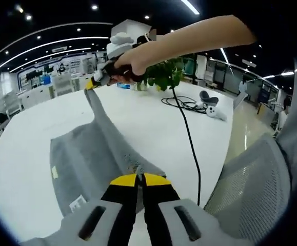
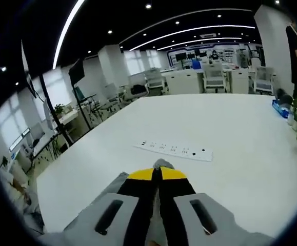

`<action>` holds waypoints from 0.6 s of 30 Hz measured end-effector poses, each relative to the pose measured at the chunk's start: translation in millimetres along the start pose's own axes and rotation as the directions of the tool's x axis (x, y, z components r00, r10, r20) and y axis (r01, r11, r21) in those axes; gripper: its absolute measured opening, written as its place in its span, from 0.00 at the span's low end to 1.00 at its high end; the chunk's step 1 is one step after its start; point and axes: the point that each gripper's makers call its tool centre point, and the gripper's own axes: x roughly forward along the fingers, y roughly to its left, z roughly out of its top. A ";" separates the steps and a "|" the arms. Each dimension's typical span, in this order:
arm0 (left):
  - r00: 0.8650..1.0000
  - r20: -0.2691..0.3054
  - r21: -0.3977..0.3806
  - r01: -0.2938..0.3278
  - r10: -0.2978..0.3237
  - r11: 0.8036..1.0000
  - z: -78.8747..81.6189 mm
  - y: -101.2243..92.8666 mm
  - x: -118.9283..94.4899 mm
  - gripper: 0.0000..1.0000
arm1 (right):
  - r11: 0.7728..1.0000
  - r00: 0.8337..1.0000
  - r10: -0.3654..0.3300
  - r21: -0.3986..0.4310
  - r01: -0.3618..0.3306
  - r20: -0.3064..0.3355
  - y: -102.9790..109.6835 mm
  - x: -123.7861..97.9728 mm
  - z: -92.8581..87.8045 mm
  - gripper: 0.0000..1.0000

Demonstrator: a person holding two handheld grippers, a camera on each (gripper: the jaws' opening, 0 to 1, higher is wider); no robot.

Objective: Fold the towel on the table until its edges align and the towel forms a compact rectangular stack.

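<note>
A grey towel lies partly spread on the white table, with a small white label near its front edge. My left gripper is shut on the towel's near edge, yellow tips pressed together. In the left gripper view a hand carries my right gripper at the far side, shut on a towel corner and pulling a strip of cloth up off the table. In the right gripper view, my right gripper has its jaws closed with a bit of grey towel poking out past the tips.
A black cable runs across the table to a white controller. A potted plant stands at the back. A grey mesh chair is beside the table edge. A white power strip lies ahead of the right gripper.
</note>
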 end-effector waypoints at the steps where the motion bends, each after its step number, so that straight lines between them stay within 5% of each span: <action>1: 1.000 0.000 -0.004 -0.002 0.002 1.000 -1.2 1.7 -2.0 0.03 | 1.000 1.000 0.003 -0.002 -0.003 -0.003 3.1 1.7 -0.4 0.00; 18: 0.998 -0.015 -0.093 -0.065 0.064 0.994 -27.2 44.4 -33.6 0.03 | 0.999 0.999 0.051 -0.002 -0.051 -0.014 57.5 39.4 -1.1 0.00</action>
